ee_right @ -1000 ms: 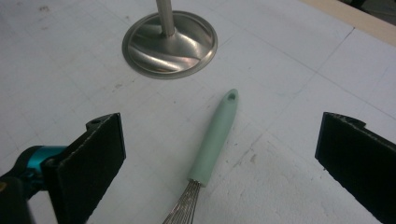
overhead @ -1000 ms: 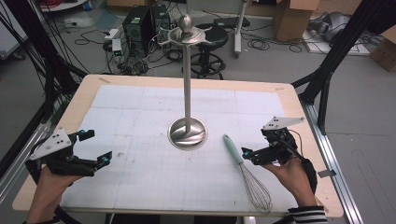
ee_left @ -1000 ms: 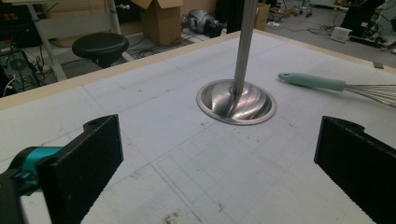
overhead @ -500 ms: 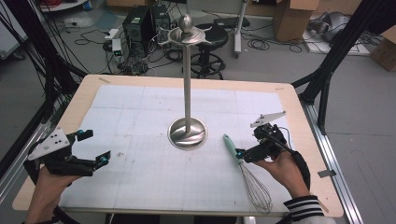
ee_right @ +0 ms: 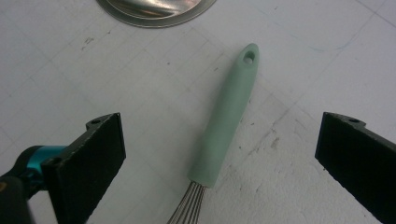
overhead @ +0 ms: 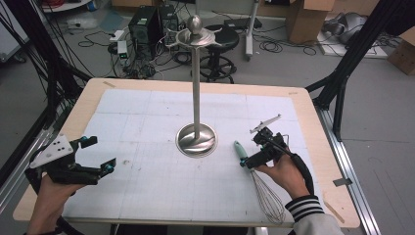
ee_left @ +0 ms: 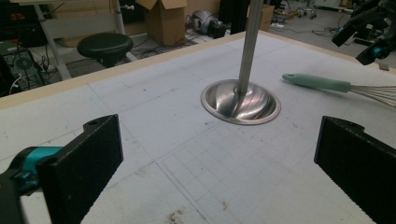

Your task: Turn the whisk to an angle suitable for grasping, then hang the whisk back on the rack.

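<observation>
Whisk (overhead: 257,178) lies flat on the white gridded mat (overhead: 147,122), near the table's right edge, toward the front: smooth mint-green handle with a hanging hole at its tip, thin steel wire loops fanning toward the front edge. Right gripper (overhead: 253,155) hangs over the handle, matte black jaws spread wide, either side of it in the right gripper view, not touching. Left gripper (overhead: 96,154) sits near the front-left corner, jaws also wide apart, nothing between them. Polished steel stand (overhead: 196,98) at the mat's centre: dished round base, slim pole, ball finial. Mat is scuffed and speckled; table (overhead: 88,100) rim is pale wood.
</observation>
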Tool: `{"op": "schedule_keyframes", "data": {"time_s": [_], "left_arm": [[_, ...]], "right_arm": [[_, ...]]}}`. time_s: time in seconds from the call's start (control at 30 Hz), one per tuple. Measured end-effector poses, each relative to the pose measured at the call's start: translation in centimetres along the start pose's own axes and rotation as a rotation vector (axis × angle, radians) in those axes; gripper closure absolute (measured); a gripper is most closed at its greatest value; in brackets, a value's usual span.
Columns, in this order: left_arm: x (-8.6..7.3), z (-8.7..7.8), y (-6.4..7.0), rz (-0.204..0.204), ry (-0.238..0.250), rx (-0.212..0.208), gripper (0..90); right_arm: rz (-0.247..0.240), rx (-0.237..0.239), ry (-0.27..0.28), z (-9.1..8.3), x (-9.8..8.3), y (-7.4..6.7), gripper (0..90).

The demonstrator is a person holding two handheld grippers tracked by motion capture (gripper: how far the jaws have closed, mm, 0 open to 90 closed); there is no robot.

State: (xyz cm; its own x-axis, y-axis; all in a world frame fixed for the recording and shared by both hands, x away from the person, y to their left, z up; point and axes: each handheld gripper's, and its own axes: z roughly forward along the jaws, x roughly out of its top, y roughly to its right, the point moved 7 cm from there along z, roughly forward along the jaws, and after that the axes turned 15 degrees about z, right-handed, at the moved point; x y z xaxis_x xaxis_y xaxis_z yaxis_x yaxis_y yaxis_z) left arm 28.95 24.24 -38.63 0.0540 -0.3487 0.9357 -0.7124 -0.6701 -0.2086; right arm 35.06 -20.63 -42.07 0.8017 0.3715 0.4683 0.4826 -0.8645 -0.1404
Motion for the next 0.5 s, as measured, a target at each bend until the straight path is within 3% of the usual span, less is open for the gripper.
{"op": "schedule_keyframes", "data": {"time_s": [0.5], "left_arm": [[0.01,-0.35,-0.15,-0.005,0.004,0.01,1.7]], "right_arm": [[0.019,0.009,-0.019,0.73,-0.2,0.03,0.6]]}}
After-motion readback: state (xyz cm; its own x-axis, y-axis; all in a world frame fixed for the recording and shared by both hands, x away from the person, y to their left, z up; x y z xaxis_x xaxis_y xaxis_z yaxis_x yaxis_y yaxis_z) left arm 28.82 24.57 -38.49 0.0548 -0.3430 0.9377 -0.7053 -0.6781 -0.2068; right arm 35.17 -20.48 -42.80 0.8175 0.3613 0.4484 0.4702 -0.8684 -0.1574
